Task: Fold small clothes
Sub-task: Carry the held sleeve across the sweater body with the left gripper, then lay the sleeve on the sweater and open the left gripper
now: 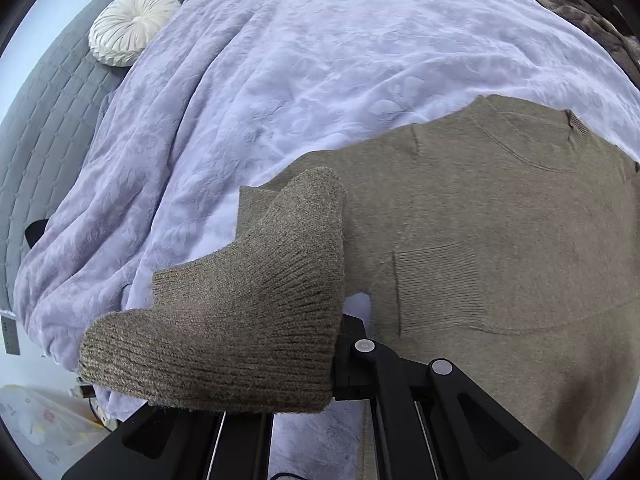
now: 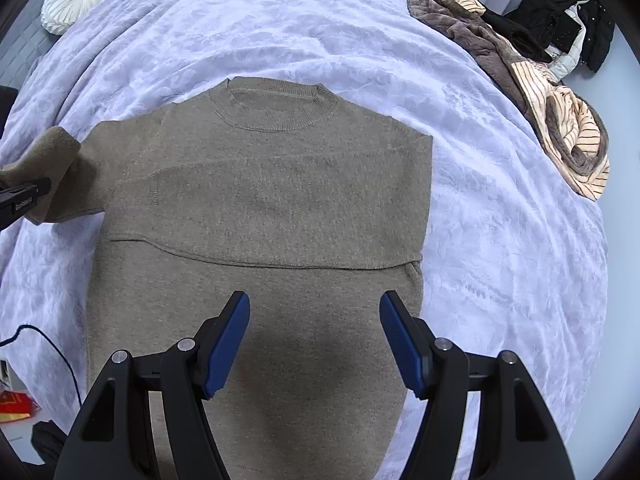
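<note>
Right wrist: right gripper point(image 2: 314, 340) open over sweater point(image 2: 264, 184); no legible labels.

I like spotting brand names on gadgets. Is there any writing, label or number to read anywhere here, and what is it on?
White lettering on the left gripper, at the left edge of the right wrist view: too small and blurred to read.
Red packet at lower left, off the bed: yellow marks, not legible.
Brown sweater, lilac blanket, right gripper: no text visible.

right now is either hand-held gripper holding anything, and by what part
The left hand-held gripper holds the sweater by its sleeve cuff. The right one is open, holding nothing.
</note>
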The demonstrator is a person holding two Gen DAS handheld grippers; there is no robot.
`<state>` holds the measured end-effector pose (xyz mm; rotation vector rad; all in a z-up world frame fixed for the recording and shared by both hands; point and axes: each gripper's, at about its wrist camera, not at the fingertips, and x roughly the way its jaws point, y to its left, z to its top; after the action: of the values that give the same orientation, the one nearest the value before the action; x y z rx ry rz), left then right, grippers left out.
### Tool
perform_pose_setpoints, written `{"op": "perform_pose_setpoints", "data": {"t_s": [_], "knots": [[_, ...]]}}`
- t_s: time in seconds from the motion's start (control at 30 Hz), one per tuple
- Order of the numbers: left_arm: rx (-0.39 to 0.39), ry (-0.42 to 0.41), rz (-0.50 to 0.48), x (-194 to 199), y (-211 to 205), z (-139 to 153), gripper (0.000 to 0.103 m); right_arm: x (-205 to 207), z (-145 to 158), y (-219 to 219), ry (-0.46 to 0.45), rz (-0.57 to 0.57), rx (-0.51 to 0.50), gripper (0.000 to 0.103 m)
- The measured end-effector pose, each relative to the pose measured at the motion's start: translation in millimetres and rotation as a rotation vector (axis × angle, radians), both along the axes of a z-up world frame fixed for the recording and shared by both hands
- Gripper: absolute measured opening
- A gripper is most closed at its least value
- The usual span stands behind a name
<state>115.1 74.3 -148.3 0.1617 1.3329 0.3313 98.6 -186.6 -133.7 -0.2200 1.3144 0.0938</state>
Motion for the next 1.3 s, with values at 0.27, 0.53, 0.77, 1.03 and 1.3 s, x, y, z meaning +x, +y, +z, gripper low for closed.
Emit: {"op": "perform_pose_setpoints", "data": {"t_s": [0.27, 0.53, 0.77, 1.03, 1.3], "knots": [[0.008, 0.010, -0.039, 9, -34, 0, 0.006, 8, -9, -12, 0.017, 0.002, 0.009, 0.071], [0.028, 0.023, -0.121, 17, -80, -1, 0.006, 17, -18, -32, 0.033, -0.016, 0.015, 0.071], [0.029, 0.037, -0.206, 23, -125, -6, 0.005, 23, -25, -52, 0.044, -0.051, 0.036, 0.071], [0.020, 0.063, -0.296, 30, -174, -19, 0.005, 27, -34, -73, 0.067, -0.089, 0.045, 0.071], [-0.002, 0.090, -0.355, 36, -213, -33, 0.005, 31, -44, -87, 0.083, -0.124, 0.056, 0.071]]}}
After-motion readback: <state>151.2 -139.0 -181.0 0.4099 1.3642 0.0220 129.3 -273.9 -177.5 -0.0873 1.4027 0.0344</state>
